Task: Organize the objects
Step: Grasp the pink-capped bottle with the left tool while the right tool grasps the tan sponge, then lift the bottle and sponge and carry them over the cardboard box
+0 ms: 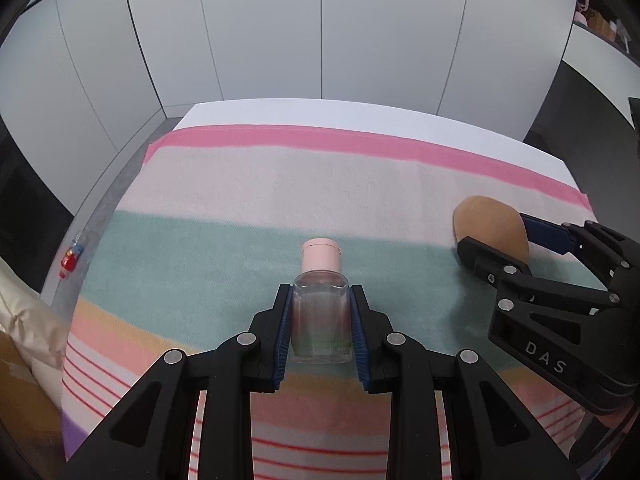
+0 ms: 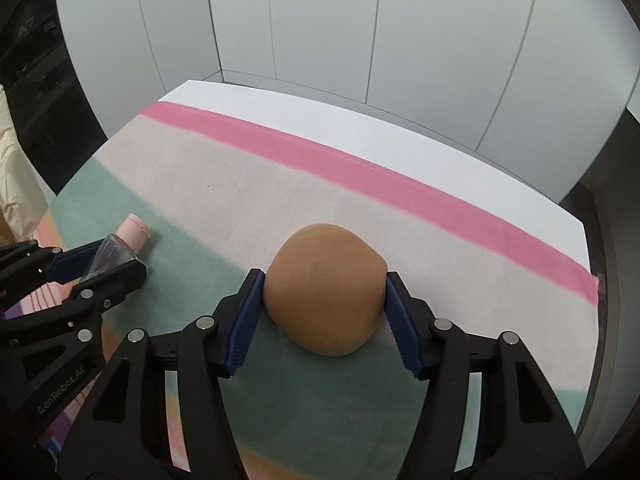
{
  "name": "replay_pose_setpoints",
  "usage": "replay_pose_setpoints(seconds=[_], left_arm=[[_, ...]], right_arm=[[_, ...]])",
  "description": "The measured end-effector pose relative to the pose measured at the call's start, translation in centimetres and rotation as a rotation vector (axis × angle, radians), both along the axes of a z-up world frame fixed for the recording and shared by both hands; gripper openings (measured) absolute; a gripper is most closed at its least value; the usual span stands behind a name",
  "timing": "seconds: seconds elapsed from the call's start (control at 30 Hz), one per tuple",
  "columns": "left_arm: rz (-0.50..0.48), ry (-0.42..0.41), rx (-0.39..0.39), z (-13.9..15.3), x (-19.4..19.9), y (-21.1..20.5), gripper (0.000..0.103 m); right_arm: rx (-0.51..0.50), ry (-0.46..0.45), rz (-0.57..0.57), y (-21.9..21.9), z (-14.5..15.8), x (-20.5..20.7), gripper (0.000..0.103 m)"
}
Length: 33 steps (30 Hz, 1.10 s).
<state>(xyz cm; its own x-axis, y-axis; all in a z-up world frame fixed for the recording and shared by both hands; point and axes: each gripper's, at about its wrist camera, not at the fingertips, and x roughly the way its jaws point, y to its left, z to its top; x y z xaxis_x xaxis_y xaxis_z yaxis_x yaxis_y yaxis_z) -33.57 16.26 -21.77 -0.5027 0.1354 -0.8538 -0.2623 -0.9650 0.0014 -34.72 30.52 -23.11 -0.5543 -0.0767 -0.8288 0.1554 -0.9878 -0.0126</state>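
My left gripper (image 1: 320,300) is shut on a small clear bottle (image 1: 320,320) with a pink cap, lying along the fingers over the striped cloth (image 1: 240,192). My right gripper (image 2: 325,284) is shut on a round brown potato-like object (image 2: 326,288), its blue pads pressed on both sides. In the left wrist view the right gripper (image 1: 492,236) with the brown object (image 1: 488,228) sits at the right. In the right wrist view the left gripper (image 2: 116,256) and bottle (image 2: 116,250) sit at the left.
The cloth covers a white table (image 1: 320,114) with its far edge near grey wall panels. A small red and blue toy (image 1: 71,258) lies off the table's left edge. A cream cushion (image 1: 24,312) is at the far left.
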Motion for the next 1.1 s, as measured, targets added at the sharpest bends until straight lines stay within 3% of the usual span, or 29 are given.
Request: replay_pose_setpoints(seconds=[0.43, 0.7, 1.1], left_arm=[[-0.029, 0.045, 0.025, 6.7, 4.9, -0.2, 0.028], [-0.025, 0.08, 0.033, 11.8, 8.8, -2.0, 0.028], [-0.023, 0.125, 0.054, 18.0, 15.8, -4.9, 0.028]], right_arm=[[-0.07, -0.016, -0.084, 1.5, 5.3, 6.4, 0.062], [-0.075, 0.029, -0.108, 1.0, 11.0, 10.3, 0.062], [-0.073, 0.065, -0.101, 0.9, 18.9, 19.8, 0.062]])
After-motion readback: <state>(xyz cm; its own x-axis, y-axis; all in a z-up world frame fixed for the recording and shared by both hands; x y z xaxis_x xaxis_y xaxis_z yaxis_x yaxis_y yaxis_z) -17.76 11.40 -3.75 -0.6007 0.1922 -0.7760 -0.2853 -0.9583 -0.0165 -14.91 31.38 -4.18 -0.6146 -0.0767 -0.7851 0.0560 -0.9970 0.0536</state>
